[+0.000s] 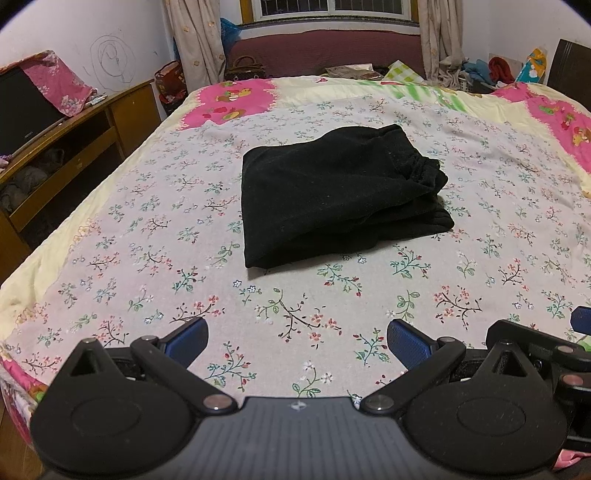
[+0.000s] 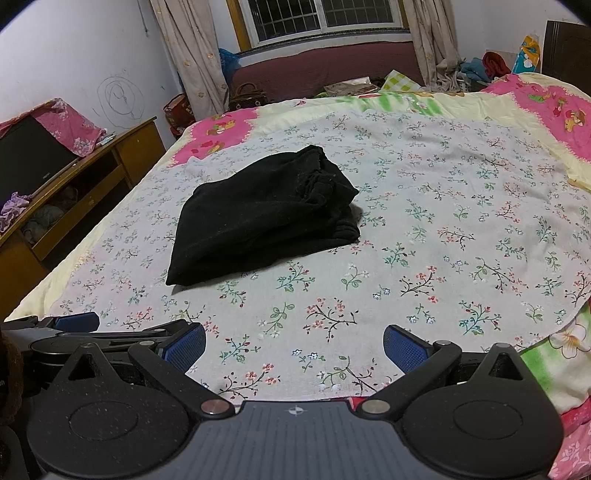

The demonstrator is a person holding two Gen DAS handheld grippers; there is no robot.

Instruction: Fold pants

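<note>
Black pants (image 1: 332, 192) lie folded into a compact stack in the middle of the bed, the gathered waistband at the stack's right. In the right wrist view the same pants (image 2: 266, 218) sit left of centre. My left gripper (image 1: 297, 343) hovers over the near part of the bed, well short of the pants, open with nothing between its blue pads (image 1: 408, 345). My right gripper (image 2: 293, 345) is likewise open and empty, held back from the pants. The right gripper's edge (image 1: 535, 350) shows at the left wrist view's lower right, and the left gripper's edge (image 2: 74, 325) at the right wrist view's lower left.
A floral sheet (image 1: 332, 302) covers the bed, with pink and yellow bedding (image 2: 554, 107) at the far corners. A wooden desk (image 1: 92, 125) with a dark screen (image 1: 22, 110) stands along the left. Curtains, a window (image 2: 321, 18) and piled clutter (image 1: 491, 70) lie beyond the bed.
</note>
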